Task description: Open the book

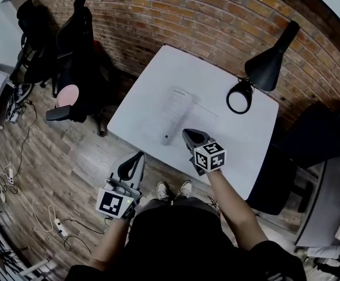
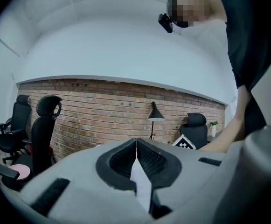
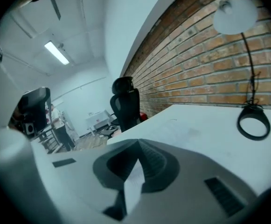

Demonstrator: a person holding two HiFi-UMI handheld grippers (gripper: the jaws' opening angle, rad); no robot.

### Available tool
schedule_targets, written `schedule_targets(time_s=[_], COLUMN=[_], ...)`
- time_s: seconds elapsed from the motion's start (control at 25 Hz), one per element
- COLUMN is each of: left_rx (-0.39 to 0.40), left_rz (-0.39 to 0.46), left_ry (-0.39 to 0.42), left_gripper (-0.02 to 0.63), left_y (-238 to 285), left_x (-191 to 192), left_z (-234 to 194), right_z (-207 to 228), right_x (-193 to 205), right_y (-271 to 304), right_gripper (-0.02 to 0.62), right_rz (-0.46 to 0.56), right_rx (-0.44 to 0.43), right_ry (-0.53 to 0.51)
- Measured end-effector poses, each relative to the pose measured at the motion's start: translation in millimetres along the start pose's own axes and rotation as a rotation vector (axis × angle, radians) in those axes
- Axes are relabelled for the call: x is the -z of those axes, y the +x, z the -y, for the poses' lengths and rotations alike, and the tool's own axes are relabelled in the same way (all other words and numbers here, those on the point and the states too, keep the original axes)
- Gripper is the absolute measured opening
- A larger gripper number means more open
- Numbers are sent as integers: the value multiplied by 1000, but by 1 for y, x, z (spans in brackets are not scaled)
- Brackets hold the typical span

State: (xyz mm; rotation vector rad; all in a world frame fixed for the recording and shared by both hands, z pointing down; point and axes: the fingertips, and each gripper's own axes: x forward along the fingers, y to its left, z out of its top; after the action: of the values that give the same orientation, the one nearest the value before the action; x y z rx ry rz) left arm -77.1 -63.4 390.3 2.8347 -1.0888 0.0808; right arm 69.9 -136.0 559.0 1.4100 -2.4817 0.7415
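A white book [image 1: 175, 115] lies flat near the middle of the white table [image 1: 152, 86], its long side running away from me; I cannot tell whether its cover is lifted. My right gripper [image 1: 188, 133] hovers over the table's near part, just short of the book's near end, with its jaws pressed together and nothing between them [image 3: 138, 143]. My left gripper [image 1: 136, 156] is off the table's near edge, above the wooden floor. Its jaws are also closed and empty [image 2: 136, 141].
A black desk lamp [image 1: 265, 68] with a ring-shaped base [image 1: 239, 99] stands at the table's right side. Black office chairs [image 1: 76, 51] stand to the left by the brick wall, another [image 1: 319, 136] to the right. Cables and a power strip [image 1: 59, 227] lie on the floor.
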Motion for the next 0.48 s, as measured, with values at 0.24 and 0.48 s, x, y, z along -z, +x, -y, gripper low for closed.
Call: schedule_targets(time_s=[0.24,0.48], left_rx=[45,59], left_rz=[44,49], left_ry=[24,53], left_gripper=[28,28], left_y=[11,19], left_x=[-15,-18], left_z=[14,17], right_z=[41,58], right_x=[-11,-26], right_y=[-65,-120], right_gripper=[14,14], right_rz=[105,141], right_rx=[146,279], right_ry=[134,100])
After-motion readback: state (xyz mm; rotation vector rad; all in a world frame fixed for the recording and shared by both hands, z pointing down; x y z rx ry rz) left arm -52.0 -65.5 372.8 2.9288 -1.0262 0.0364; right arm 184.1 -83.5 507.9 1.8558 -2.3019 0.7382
